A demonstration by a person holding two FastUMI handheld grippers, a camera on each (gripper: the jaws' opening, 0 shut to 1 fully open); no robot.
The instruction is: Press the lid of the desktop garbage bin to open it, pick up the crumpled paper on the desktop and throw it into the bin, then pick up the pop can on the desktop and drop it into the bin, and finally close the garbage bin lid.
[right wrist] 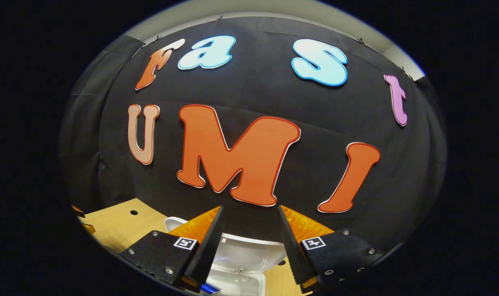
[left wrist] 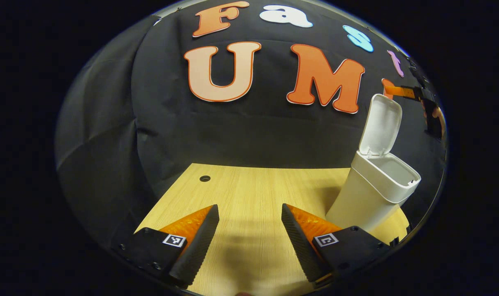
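In the left gripper view, the left tool [left wrist: 249, 230] sits at the bottom of the frame with its two fingers spread wide apart and nothing between them, only bare wooden tabletop [left wrist: 249, 193]. The bin [left wrist: 372, 193] stands on the tabletop at the right of the frame, just beyond the tool's right-hand finger, white and tall, narrowing toward its base. Its lid [left wrist: 381, 125] is swung up and stands nearly upright at the far side of the rim, so the mouth is open. A small round hole [left wrist: 205, 178] marks the tabletop near its far left edge. Behind everything hangs the black cloth wall [left wrist: 109, 135]. At the far right edge, above the bin, part of another device shows, too small to make out.

In the right gripper view, the right tool [right wrist: 249, 238] is held high, its fingers also parted and gripping nothing. Between and below them, at the bottom of the frame, lies the white open bin [right wrist: 241, 250] with its lid [right wrist: 237, 283]. A blue glint shows at the very bottom edge; what it is cannot be told. A strip of tabletop [right wrist: 117, 226] with a small hole [right wrist: 133, 212] shows at lower left.
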